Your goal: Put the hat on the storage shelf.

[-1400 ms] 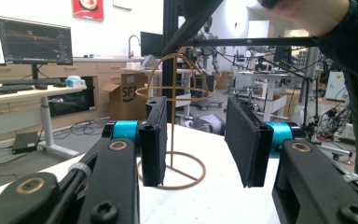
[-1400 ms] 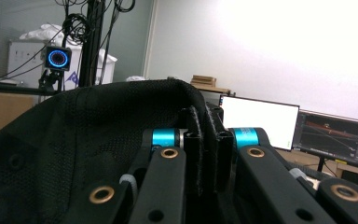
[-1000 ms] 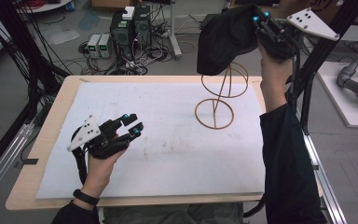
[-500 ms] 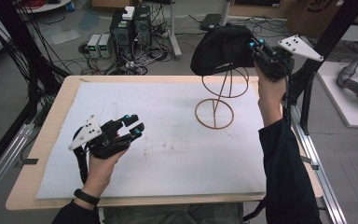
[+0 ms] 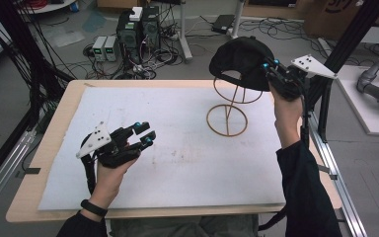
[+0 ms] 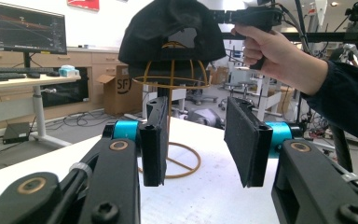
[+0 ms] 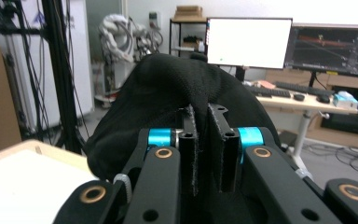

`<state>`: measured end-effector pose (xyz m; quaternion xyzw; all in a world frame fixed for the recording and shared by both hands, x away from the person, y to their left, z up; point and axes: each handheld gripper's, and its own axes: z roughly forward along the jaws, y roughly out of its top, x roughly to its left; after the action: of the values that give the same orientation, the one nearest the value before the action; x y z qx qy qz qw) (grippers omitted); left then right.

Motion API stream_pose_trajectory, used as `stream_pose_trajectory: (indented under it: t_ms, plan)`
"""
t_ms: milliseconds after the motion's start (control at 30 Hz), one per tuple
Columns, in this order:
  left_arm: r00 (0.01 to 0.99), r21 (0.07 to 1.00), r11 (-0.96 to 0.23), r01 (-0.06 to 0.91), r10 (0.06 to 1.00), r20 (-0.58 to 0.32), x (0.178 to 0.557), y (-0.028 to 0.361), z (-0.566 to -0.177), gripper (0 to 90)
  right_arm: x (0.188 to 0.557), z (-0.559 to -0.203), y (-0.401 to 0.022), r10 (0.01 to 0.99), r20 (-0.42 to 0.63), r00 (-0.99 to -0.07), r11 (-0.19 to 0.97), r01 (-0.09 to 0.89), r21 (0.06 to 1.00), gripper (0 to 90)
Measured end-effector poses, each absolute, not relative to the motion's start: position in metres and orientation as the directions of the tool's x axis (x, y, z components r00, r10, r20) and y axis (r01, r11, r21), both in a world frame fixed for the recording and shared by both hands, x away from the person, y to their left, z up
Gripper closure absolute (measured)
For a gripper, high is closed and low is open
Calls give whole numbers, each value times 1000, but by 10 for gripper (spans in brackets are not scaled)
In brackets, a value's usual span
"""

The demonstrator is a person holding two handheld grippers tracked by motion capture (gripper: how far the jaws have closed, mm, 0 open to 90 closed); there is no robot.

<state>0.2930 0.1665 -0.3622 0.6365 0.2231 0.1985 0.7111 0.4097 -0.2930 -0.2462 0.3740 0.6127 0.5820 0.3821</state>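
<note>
While the left gripper [image 5: 145,134] idles low over the white table pad [image 5: 177,163], jaws spread and holding nothing, the right gripper [image 5: 269,64] at the far edge pinches the fabric of a black cap [image 5: 239,57]; its jaws have just been easing apart, cloth between them. Cap sits draped over the dome of the wire hat stand [image 5: 227,116], touching it. Judged light, soft and floppy, it needs a hold at the stiffer rim, and the light stand could tip if tugged.
</note>
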Motion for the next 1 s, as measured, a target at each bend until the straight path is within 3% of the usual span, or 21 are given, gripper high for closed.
stream_pose_trajectory:
  t_ms: [100, 167, 500, 1000]
  plan:
    - [822, 994, 111, 5, 565, -67, 293, 166, -362, 593, 408, -250, -294, 902, -30, -431, 50, 36, 998, 804]
    - [823, 994, 113, 7, 564, -70, 294, 166, -363, 590, 407, -252, -294, 901, -38, -432, 62, 42, 997, 725]
    - [814, 994, 110, 19, 576, -79, 296, 167, -364, 556, 396, -256, -298, 903, -42, -427, 67, 44, 997, 534]
    - [780, 996, 48, 75, 619, -89, 310, 172, -362, 360, 372, -291, -317, 879, 12, -477, 41, 101, 994, 326]
